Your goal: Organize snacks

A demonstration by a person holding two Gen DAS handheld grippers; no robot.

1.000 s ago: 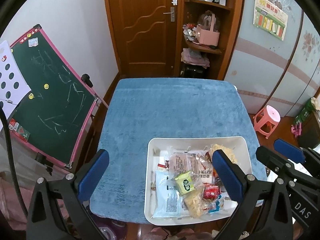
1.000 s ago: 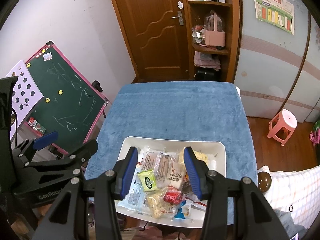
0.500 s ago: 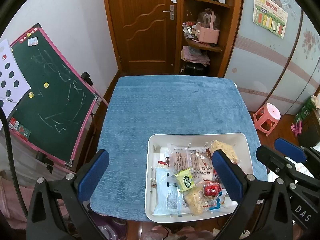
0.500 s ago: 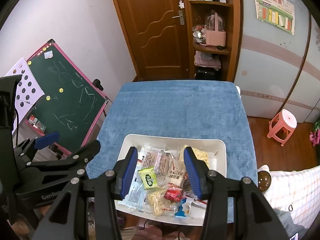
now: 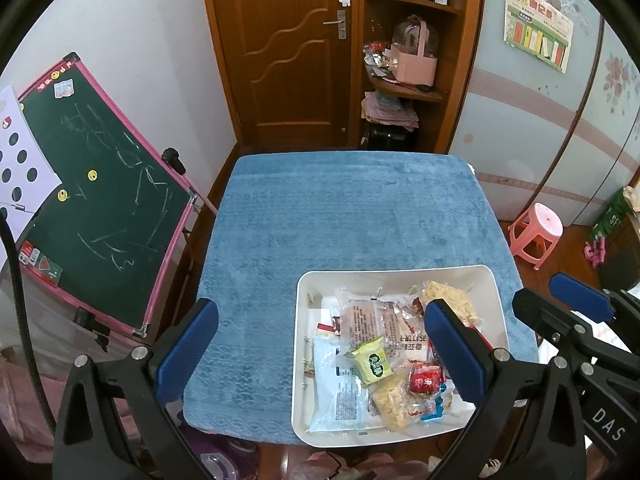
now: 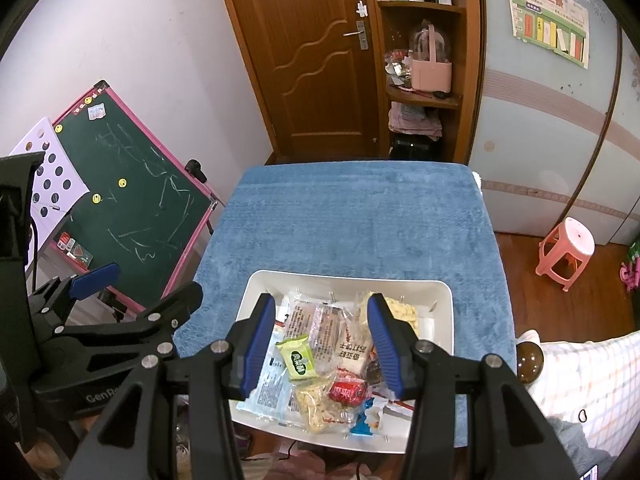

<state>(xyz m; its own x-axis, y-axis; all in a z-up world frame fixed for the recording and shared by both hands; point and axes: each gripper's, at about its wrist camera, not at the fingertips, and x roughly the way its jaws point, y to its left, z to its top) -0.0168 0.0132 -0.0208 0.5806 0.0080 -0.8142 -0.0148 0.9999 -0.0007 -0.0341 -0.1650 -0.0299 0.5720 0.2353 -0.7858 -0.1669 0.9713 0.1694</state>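
Chalkboard (image 5: 100, 196) left of blue table (image 5: 348, 208), pink stool (image 5: 538, 232) right.

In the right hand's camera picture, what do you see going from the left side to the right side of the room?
Green chalkboard → wooden door → pink basket on the shelf → wall poster → pink stool.

A white tray (image 5: 304, 360) heaped with snack packets is seen at the near right corner of a blue cloth (image 5: 344, 216). The left gripper (image 5: 320, 348) is held above it, jaws wide apart and empty.
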